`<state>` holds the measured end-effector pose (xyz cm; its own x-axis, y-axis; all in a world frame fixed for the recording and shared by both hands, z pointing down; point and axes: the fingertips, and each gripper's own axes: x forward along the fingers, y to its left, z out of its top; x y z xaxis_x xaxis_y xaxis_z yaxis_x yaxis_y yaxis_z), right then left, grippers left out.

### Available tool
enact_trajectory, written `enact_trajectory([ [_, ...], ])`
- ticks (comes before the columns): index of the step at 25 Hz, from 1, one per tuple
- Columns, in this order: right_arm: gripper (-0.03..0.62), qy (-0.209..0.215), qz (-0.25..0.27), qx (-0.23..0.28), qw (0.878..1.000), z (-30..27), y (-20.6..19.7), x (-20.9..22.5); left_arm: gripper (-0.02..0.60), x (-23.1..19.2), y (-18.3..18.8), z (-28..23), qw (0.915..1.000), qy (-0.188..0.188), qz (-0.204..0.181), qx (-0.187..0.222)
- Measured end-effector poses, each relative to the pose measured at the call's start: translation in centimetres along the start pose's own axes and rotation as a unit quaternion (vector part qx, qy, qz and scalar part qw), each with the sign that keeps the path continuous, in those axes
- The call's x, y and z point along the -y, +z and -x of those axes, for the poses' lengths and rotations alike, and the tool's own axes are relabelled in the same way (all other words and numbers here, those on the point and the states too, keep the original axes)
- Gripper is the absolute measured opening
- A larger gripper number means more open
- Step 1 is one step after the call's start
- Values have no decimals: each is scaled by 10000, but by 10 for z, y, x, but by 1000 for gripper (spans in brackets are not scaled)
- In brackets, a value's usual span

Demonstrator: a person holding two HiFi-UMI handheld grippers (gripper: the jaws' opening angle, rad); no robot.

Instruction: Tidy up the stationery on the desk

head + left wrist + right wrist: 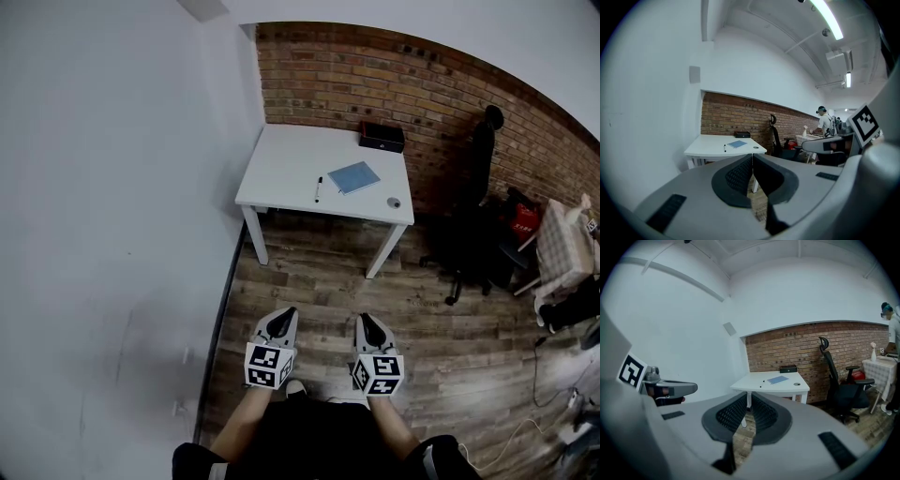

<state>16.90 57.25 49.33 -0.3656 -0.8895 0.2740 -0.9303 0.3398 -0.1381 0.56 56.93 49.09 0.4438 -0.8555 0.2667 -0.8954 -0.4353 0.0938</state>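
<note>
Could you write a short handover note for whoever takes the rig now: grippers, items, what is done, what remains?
Left gripper: shut, empty. Right gripper: shut, empty. Both are held low, well short of the white desk.
On the desk: pen, blue notebook, small round item near the front right corner, black box by the brick wall.
Done: nothing that shows.
Left: walk up and tidy everything.

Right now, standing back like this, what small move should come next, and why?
Probably step toward the white desk: the black pen and blue notebook lie on it far ahead, while the left tool and right tool hang shut and empty over the wooden floor.
</note>
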Motion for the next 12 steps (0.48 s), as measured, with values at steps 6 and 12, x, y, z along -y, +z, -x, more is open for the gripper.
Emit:
enact_trajectory([
  [6, 25, -165, -68, -17, 9998, -21, 1, -11, 17, -22, -1, -5, 9999, -128, -13, -20],
  [12, 25, -231, -81, -52, 9997, -29, 1, -23, 17, -39, -5, -9, 9997, -204, 44, -97],
])
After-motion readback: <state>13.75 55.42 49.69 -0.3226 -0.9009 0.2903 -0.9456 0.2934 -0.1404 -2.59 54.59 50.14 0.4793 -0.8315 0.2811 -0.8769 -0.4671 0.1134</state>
